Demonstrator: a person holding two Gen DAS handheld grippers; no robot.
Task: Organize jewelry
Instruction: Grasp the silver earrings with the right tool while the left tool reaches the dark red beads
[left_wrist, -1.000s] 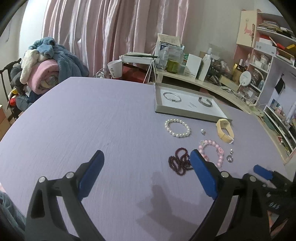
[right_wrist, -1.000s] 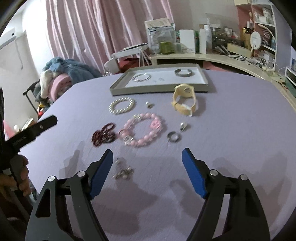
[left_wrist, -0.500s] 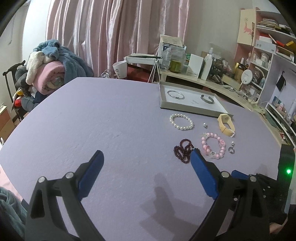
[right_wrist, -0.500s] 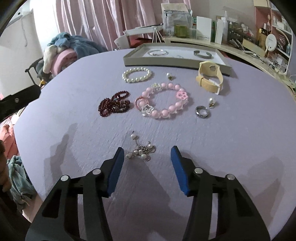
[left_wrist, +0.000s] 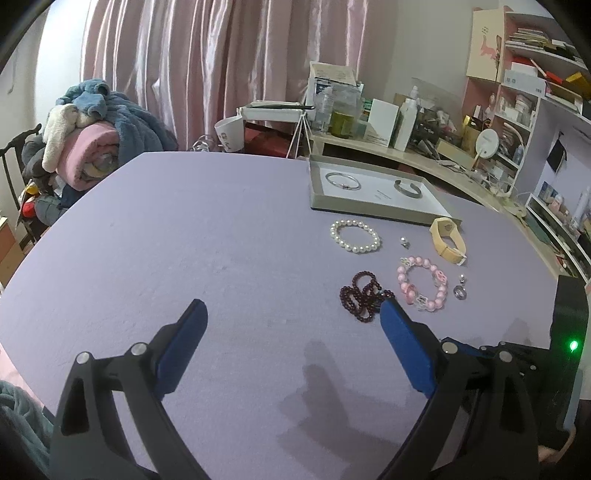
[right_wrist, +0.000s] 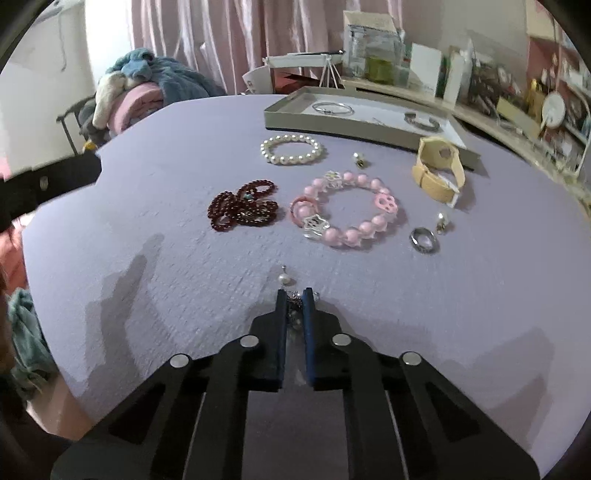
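Observation:
My right gripper (right_wrist: 294, 295) is shut on a small pearl chain piece (right_wrist: 285, 278) that lies on the purple table; one pearl sticks out past the fingertips. Ahead lie a dark red bead bracelet (right_wrist: 242, 205), a pink bead bracelet (right_wrist: 343, 208), a white pearl bracelet (right_wrist: 290, 148), a beige watch strap (right_wrist: 437, 171), a silver ring (right_wrist: 424, 240) and two small earrings. A grey tray (right_wrist: 295, 120) at the back holds two silver bangles. My left gripper (left_wrist: 291, 310) is open and empty above the table, left of the dark red bracelet (left_wrist: 364, 295).
A pile of blankets on a chair (left_wrist: 92, 133) stands at the far left. A cluttered desk (left_wrist: 406, 147) and shelves (left_wrist: 535, 92) run behind and right of the table (left_wrist: 184, 229). The right gripper's body (left_wrist: 569, 332) shows at the left wrist view's right edge.
My right gripper came down and forward to the table and closed on the pearl chain piece. My left gripper drew back a little and stayed open.

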